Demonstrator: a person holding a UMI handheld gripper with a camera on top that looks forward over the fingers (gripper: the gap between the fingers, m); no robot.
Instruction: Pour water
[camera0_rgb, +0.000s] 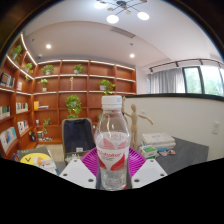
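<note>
Nearest the lens: two fingers (114, 172) with magenta pads (93, 160), closed on a clear plastic water bottle (113, 140), one pad pressed to each side at the level of the red-and-white label. Bottle held upright, white cap (112, 101) on top and seemingly screwed on; water level hard to read through the clear wall. Beyond the bottle, a tabletop (190, 150) carrying a stack of books (157, 141) to the right and far, a yellow item (36, 159) to the near left, not identifiable, and a dark chair back (78, 135) just behind and left of the bottle. Wooden figure (134, 122) standing far right of the bottle, beside the books. Shelving (80, 85) with potted plants along the far wall; window with curtains (185, 80) at far right. No cup, glass or other receiving vessel visible anywhere, so pour target not confirmed. Judged stage: bottle grasped and lifted or about to be lifted, pouring not yet begun. Recommended practice for this step: keep grip at label height, firm enough to stop slip yet short of crushing the thin wall; confirm cap removed before tilting, since a closed cap defeats the pour; locate receiver first, bring bottle mouth just above its rim, then tilt slowly about the finger axis. Risk noted: squeezed soft plastic may surge water once opened.
</note>
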